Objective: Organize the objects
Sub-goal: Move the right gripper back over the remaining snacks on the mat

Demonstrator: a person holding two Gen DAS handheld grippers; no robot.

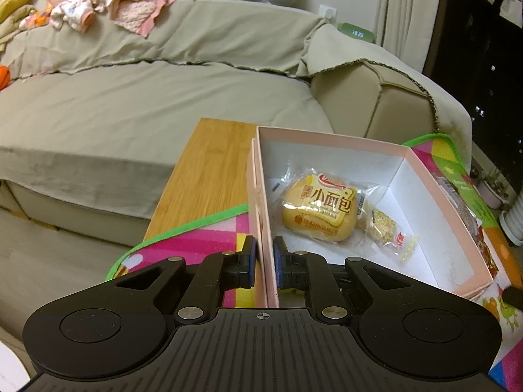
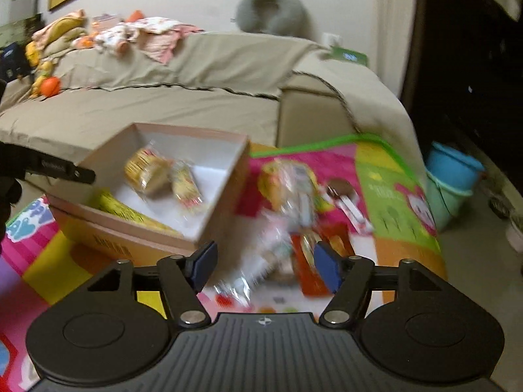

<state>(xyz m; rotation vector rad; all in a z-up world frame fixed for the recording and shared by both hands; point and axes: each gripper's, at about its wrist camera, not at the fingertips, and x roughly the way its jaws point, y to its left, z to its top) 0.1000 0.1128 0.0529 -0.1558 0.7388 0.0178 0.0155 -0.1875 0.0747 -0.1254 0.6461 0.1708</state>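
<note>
- Sofa (image 1: 130, 98) fills the background, well apart from the work; a wood table (image 1: 209, 170) stands just before it.
- Play mat (image 2: 385, 176) covers the floor under everything.
- Pink box (image 1: 434, 196) sits on the mat, open, holding 2 wrapped snacks: a bun (image 1: 318, 209) and a small pack (image 1: 389, 228) touching its right side.
- In the right view the box appears to rest on a yellow carton (image 2: 108, 241); how well it is seated is not readable.
- Left gripper (image 1: 263, 258): narrow, pads pinching the box's near left wall, 1 pad inside and 1 outside.
- Right gripper (image 2: 264, 264): wide, holding nothing, hanging over the snack pile (image 2: 294, 196) on the mat, beside the box.
- Risk 1: thin card wall may buckle or slip from the pinch if the box is pulled or lifted, tipping both snacks out.
- Risk 2: the loose crinkly wrappers overlap, so a close could catch 2 packs or only film, and drop on the way to the box.
- Hard to read: right view is motion-blurred, so the pile's count and types are unclear; the box's near corner is hidden behind the left gripper body.
</note>
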